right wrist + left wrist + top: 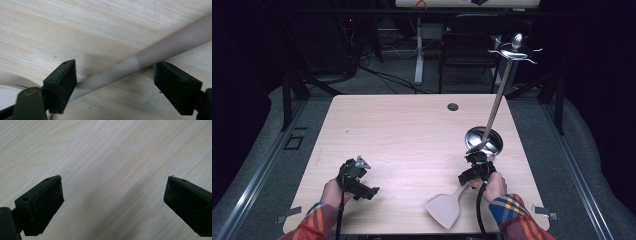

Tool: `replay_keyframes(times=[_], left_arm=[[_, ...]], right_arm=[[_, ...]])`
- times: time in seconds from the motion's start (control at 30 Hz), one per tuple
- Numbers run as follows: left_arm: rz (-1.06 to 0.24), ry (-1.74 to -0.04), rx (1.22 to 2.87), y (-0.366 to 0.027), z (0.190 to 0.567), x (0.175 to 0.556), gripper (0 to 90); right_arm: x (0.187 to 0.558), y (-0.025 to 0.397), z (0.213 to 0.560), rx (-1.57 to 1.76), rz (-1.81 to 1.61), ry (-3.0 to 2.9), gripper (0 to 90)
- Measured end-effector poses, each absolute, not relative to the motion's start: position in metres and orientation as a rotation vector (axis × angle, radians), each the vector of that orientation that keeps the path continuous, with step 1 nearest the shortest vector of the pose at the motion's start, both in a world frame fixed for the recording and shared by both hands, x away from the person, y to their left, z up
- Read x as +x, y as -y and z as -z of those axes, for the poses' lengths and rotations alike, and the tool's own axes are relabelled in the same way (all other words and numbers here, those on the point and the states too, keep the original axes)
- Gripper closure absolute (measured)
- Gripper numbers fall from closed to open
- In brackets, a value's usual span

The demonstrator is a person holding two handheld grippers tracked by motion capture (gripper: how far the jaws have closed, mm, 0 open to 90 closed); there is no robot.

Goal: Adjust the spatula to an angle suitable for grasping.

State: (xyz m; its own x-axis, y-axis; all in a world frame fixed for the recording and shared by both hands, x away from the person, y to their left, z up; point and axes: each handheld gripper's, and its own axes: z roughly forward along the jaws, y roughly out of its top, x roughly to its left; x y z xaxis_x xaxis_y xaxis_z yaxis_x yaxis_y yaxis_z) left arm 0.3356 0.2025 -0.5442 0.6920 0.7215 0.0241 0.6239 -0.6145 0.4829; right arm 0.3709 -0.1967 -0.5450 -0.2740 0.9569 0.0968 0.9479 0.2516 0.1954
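The spatula [446, 207] lies flat on the wooden table [412, 130], near the front edge, just in front of the metal stand [484, 140] that has a round shiny base and a tall thin pole with hooks at the top. The blade is wide, pale grey and matte, probably silicone or plastic. Its handle is a smooth round rod that runs from the blade up and toward the stand, so the long axis is diagonal.

The right gripper [476, 170] is at the end of this handle, between the blade and the base of the stand. In the right gripper view the handle [140, 62] passes across the gap between the two black jaws. The jaws are apart, one on each side of the rod, and they do not press it yet. I judge that closing them is the coming move.

The left gripper [357, 179] is well apart from the stand, on the other side of the spatula, over bare wood. Its jaws are wide apart, with nothing between them.
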Motion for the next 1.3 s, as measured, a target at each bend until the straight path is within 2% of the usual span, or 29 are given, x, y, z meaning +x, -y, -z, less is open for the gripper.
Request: replay_keyframes(times=[0.3, 0.73, 1.3], left_arm=[[-0.295, -1.042, 2.46, -0.202, 0.544, 0.336, 2.3], [-0.295, -1.04, 2.461, -0.203, 0.544, 0.336, 2.4], [-0.302, -1.04, 2.459, -0.203, 0.544, 0.336, 2.4]], right_arm=[[0.368, 0.19, 0.543, 1.81, -0.358, -2.459, 23.4], [0.365, 0.165, 0.54, 1.548, -0.431, -2.583, 45.7], [0.361, 0.142, 0.536, 1.206, -0.426, -2.716, 57.4]])
